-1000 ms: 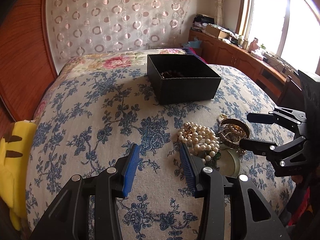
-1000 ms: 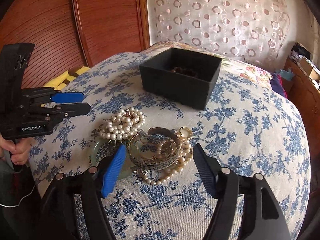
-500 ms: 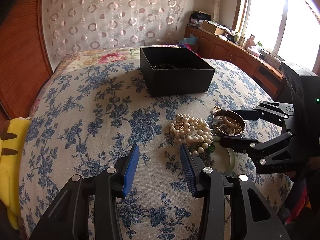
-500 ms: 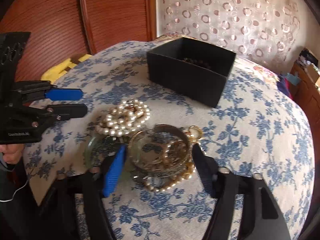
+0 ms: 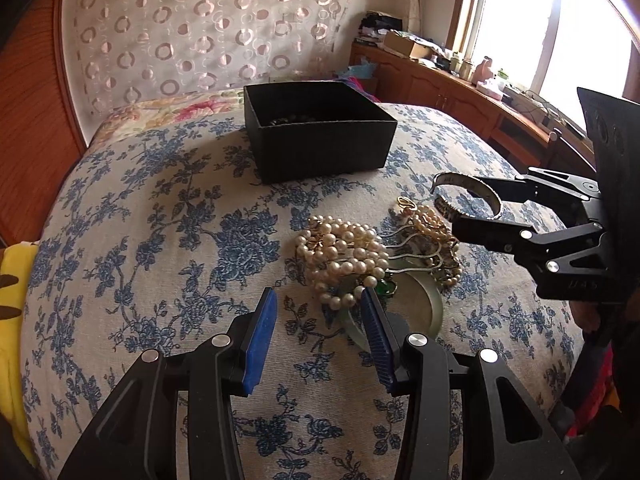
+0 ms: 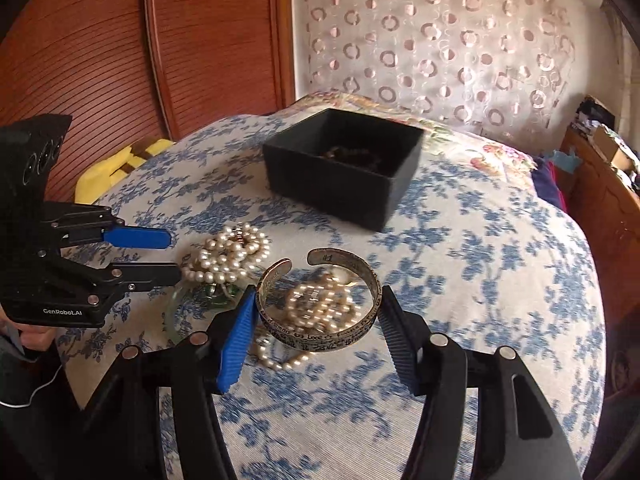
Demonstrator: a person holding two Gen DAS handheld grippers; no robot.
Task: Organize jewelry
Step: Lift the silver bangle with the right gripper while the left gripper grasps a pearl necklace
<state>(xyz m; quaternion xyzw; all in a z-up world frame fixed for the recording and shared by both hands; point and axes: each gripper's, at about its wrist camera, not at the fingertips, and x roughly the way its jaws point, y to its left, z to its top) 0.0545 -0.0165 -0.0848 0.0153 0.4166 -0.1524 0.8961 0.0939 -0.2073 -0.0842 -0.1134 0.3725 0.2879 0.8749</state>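
My right gripper (image 6: 316,300) is shut on a silver cuff bracelet (image 6: 320,334) and holds it a little above the bed; the cuff also shows in the left wrist view (image 5: 468,196). A pile of pearl necklaces (image 5: 344,256) and a pale green bangle (image 5: 424,304) lie on the bedspread. My left gripper (image 5: 318,308) is open and empty, just in front of the pearls. A black open box (image 5: 316,132) with dark beads inside stands farther back; it also shows in the right wrist view (image 6: 344,164).
The blue floral bedspread (image 5: 160,220) covers the bed. A yellow plush toy (image 5: 12,292) lies at the left edge. A wooden headboard (image 6: 140,52) and patterned curtain stand behind. A wooden cabinet (image 5: 460,96) runs along the window.
My right gripper has closed on the silver cuff and lifted it off the jewelry pile. My left gripper has come closer to the pearls.
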